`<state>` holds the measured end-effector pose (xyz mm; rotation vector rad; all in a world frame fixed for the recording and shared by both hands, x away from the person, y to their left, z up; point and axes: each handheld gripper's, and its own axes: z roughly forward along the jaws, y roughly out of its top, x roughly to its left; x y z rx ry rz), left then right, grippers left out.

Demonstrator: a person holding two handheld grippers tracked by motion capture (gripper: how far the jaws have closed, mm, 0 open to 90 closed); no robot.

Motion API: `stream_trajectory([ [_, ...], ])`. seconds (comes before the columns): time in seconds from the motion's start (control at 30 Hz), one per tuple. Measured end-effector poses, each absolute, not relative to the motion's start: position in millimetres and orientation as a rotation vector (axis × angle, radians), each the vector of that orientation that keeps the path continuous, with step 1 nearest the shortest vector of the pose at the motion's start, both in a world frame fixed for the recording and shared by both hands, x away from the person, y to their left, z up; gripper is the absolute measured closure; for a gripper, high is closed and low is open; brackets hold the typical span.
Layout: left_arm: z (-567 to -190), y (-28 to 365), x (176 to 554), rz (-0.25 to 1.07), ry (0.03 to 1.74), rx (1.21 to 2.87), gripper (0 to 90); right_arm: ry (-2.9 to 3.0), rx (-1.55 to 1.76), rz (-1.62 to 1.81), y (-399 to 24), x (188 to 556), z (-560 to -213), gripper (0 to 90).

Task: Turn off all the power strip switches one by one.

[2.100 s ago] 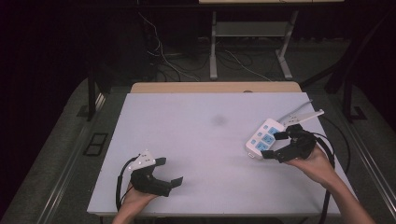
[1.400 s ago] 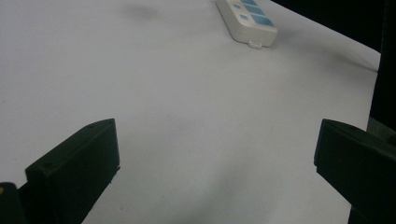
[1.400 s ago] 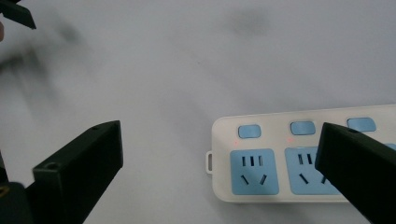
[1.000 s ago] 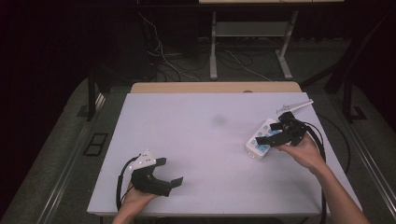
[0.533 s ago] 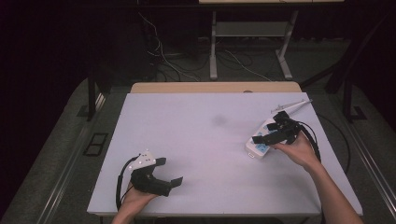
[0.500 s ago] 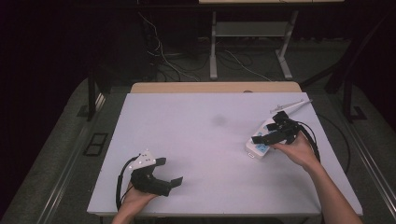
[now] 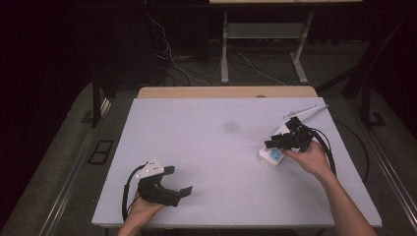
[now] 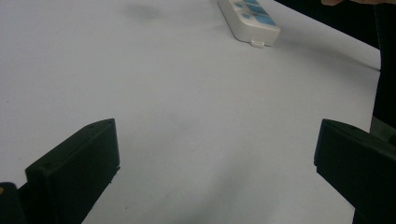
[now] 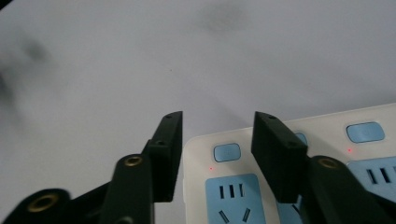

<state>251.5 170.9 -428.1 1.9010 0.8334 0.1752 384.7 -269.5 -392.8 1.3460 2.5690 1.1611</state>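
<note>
White tabletop (image 7: 206,147) bears a white plastic power strip with blue sockets (image 9: 289,186); right gripper (image 9: 217,140), jaws just narrowing, straddles its end unclamped; left gripper (image 7: 169,184) idles, spread wide.

High view looks forward and down over the whole table (image 7: 206,147). Left gripper view sits low, facing across the tabletop toward the far power strip (image 8: 250,18). Right gripper view hovers close above that same strip (image 9: 224,186).
</note>
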Motion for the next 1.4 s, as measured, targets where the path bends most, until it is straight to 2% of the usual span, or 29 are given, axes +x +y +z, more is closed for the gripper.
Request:
stream_trajectory([
  [0.1, -428, 171, 252, 0.174, 0.834, 1.903, 0.0, 2.585, 1.375, 1.212, -272, 387, -394, 65.8],
  [0.13, -429, 171, 252, 0.174, 0.836, 1.903, 0.0, 2.597, 1.379, 1.249, -273, 387, -395, 73.2],
  [0.17, -429, 171, 252, 0.174, 0.836, 1.903, 0.0, 2.597, 1.379, 1.249, -273, 387, -395, 73.2],
  [0.33, -429, 170, 252, 0.173, 0.836, 1.902, 0.0, 2.621, 1.371, 1.28, -270, 389, -398, 89.8],
  [1.1, -430, 170, 253, 0.169, 0.83, 1.915, 0.0, 2.614, 1.418, 1.096, -264, 393, -417, 90.0],
  [1.4, -430, 168, 252, 0.167, 0.829, 1.921, 0.0, 2.598, 1.427, 1.168, -270, 392, -422, 90.0],
])
